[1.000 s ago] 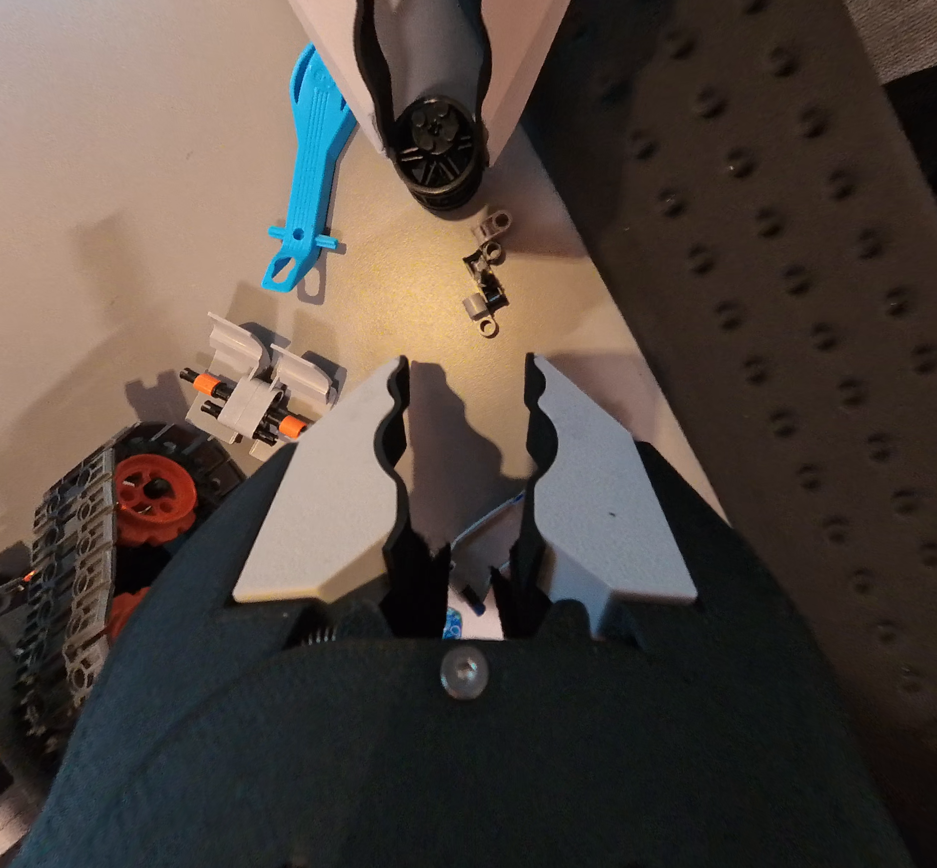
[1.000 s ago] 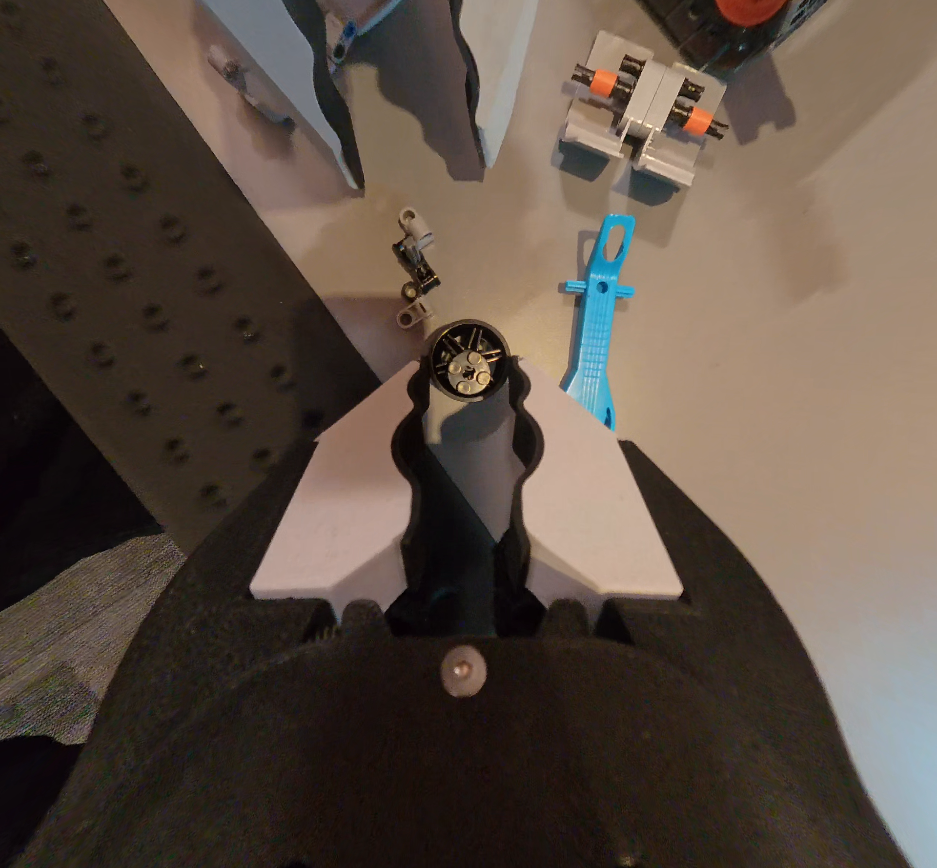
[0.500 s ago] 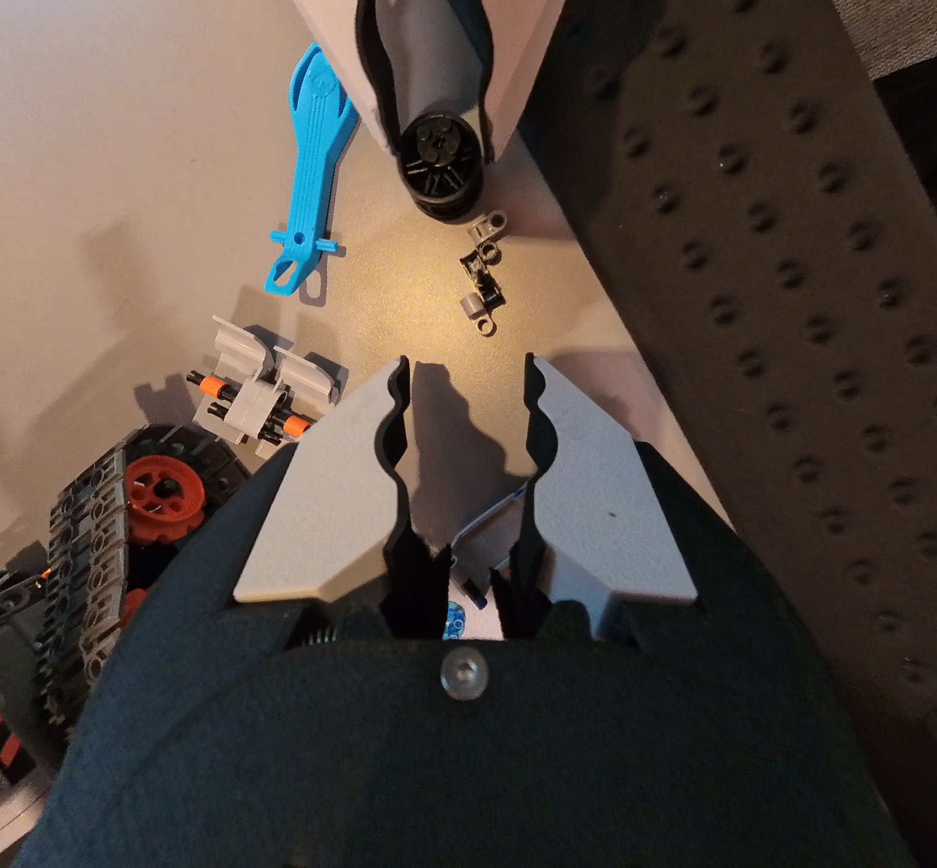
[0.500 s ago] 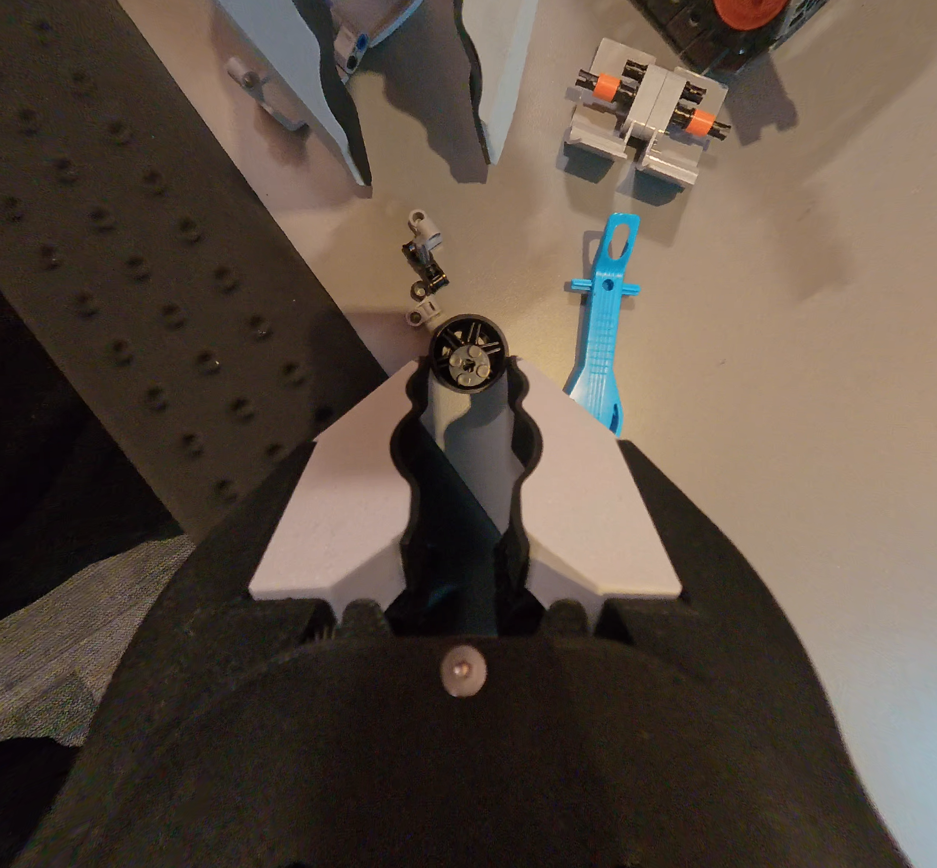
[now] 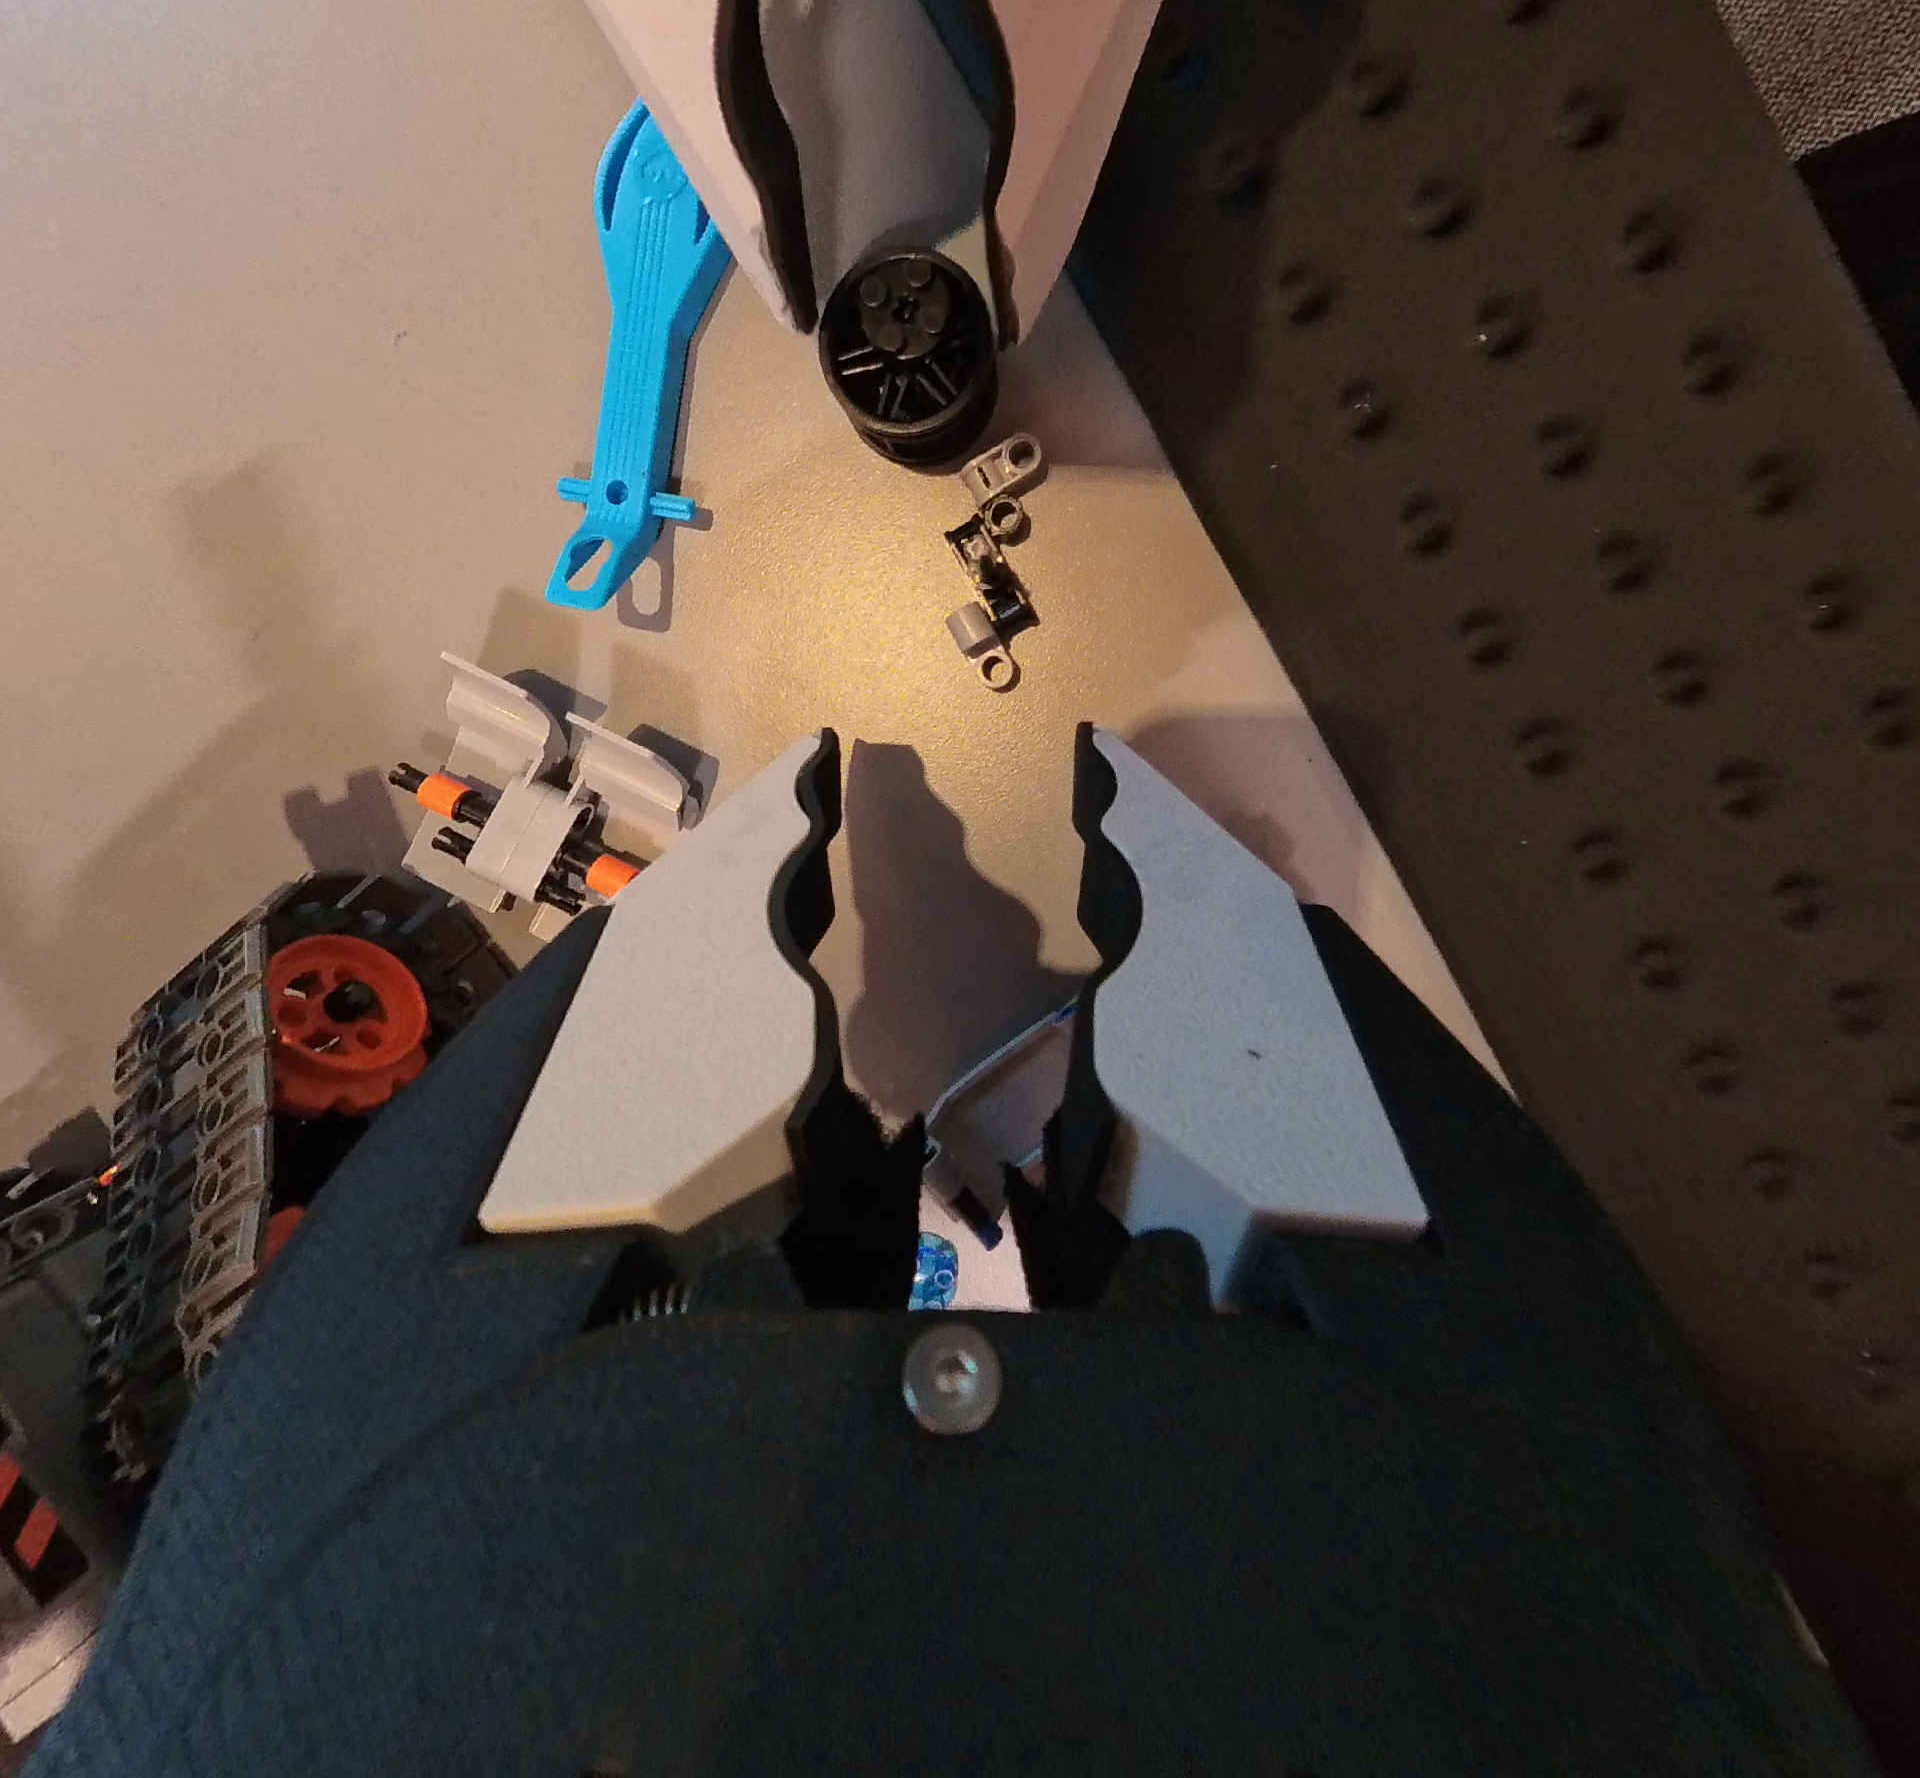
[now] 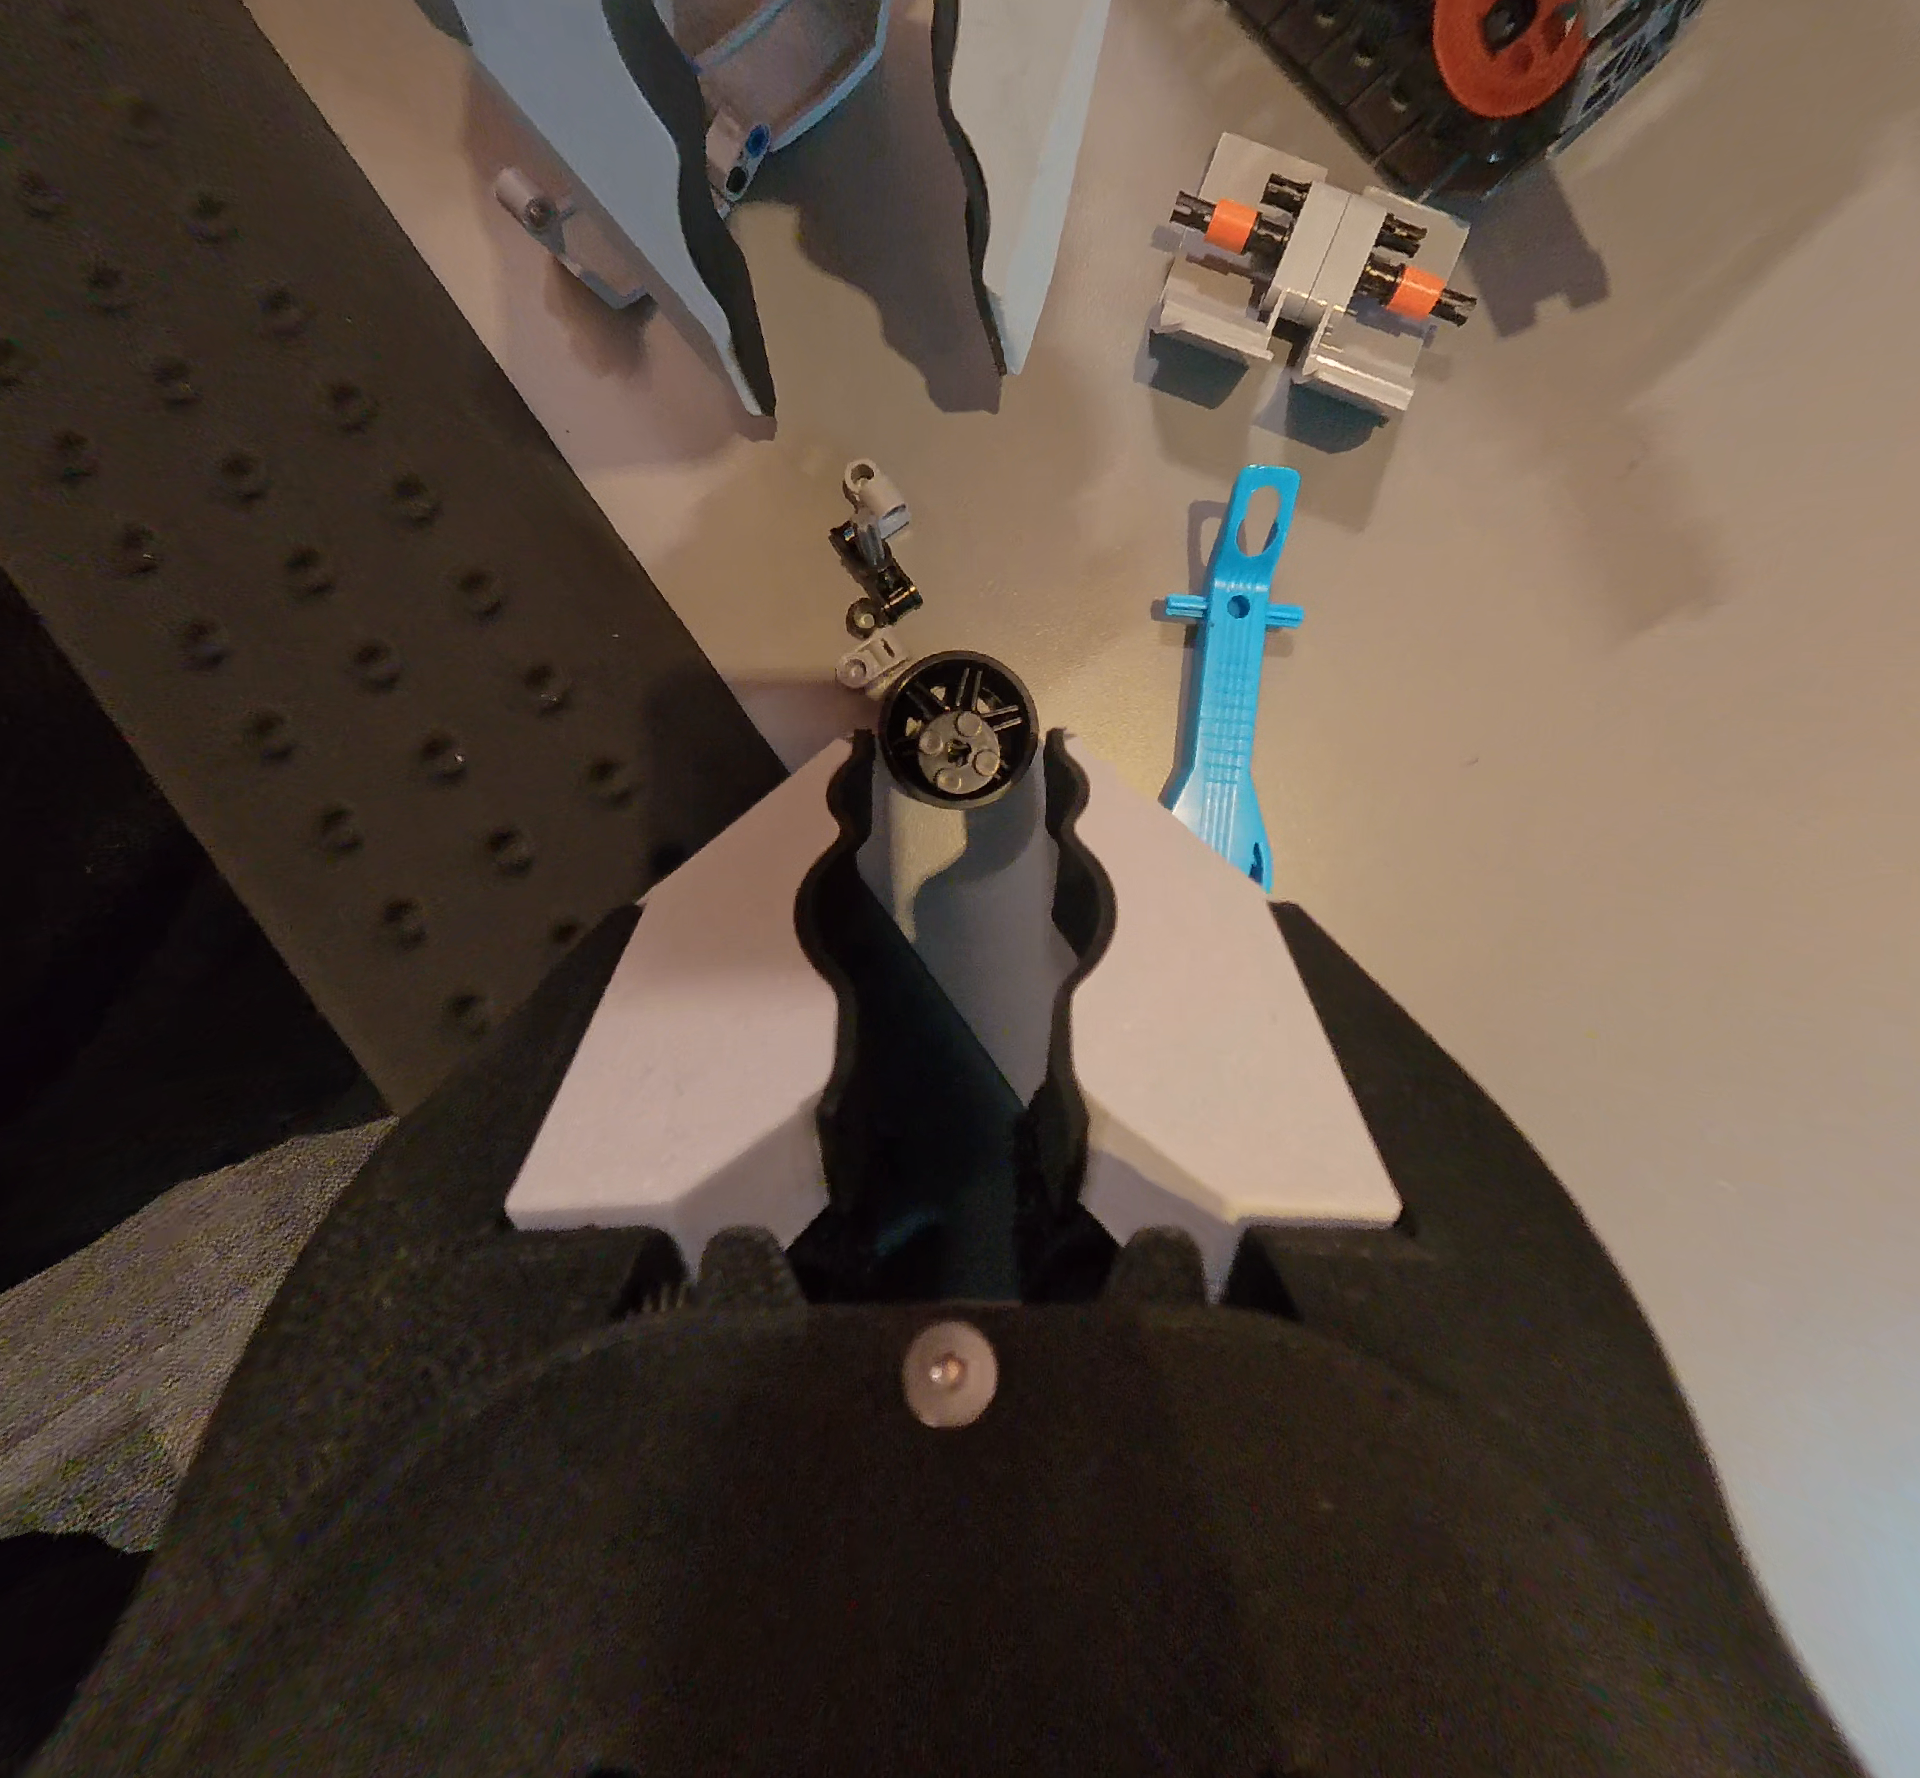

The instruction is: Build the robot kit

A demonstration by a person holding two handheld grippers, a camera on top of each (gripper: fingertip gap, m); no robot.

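My right gripper (image 6: 956,741) is shut on a small black wheel (image 6: 951,726) with a grey hub, held at its fingertips just above the table. The wheel also shows in the left wrist view (image 5: 906,357), between the right gripper's fingers (image 5: 902,326). A cluster of small grey and black connectors (image 6: 878,565) lies right in front of the wheel. My left gripper (image 5: 956,741) is open and empty, facing the right one, with the connectors (image 5: 992,575) ahead of it. A curved grey panel (image 5: 997,1094) with blue pins lies on the table under its fingers.
A blue brick-separator tool (image 5: 639,388) lies left of the wheel. A grey assembly with orange bushes (image 5: 540,814) and a tracked vehicle with a red-orange wheel (image 5: 343,1006) sit at lower left. A dark dimpled mat (image 5: 1558,585) borders the table on the right. The left gripper's tips are roughly 7 cm from the right gripper's.
My right gripper has moved forward with the wheel, closer to the small connectors and to my left gripper. My left gripper stays open and has barely moved.
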